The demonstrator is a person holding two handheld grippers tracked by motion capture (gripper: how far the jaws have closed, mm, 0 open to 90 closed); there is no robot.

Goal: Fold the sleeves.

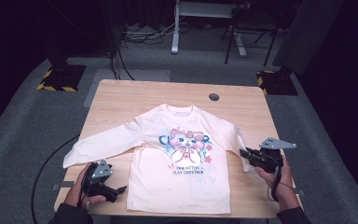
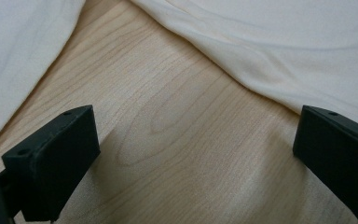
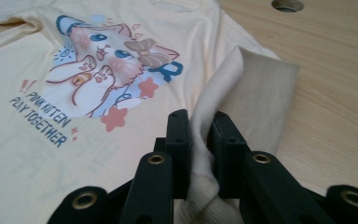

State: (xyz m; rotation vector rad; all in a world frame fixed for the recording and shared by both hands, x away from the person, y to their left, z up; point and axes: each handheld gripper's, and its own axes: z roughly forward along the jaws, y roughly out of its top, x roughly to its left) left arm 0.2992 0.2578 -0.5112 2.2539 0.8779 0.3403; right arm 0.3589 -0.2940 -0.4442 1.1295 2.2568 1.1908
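Lies flat, face up, across the middle of the wooden counter (image 1: 121,95): a pale cream long-sleeved shirt (image 1: 177,186) with a pink kitten print (image 1: 185,144) on the chest. Left sleeve (image 1: 100,145) stretched out straight toward the counter's left edge; right sleeve (image 3: 254,88) already doubled back on itself near the shirt's right side.

Right gripper (image 3: 200,140) pinching a fold of that right sleeve, jaws pressed onto the cloth, fabric bunched and rising between them. Left gripper (image 2: 193,154) spread wide, nothing between the jaws, hovering low over bare wood in the gap between the left sleeve and the shirt's body, close to the hem's left corner.

Likely handling: light, soft, limp knit; sags and drapes wherever unsupported, so best lifted by a seam, cuff or hem corner rather than mid-panel. Probably grippy enough on wood to drag and wrinkle rather than slide cleanly. Thin layers easy to pick up double by mistake. Sensible holds: the cuff or sleeve edge on the right, the hem corner or the left sleeve near the shoulder on the left.

Around: a round cable hole (image 1: 214,97) in the counter beyond the collar, well apart from the shirt. Floor (image 1: 23,121) grey carpet, stands and a chair far behind. Nothing on the counter blocking a fold inward.
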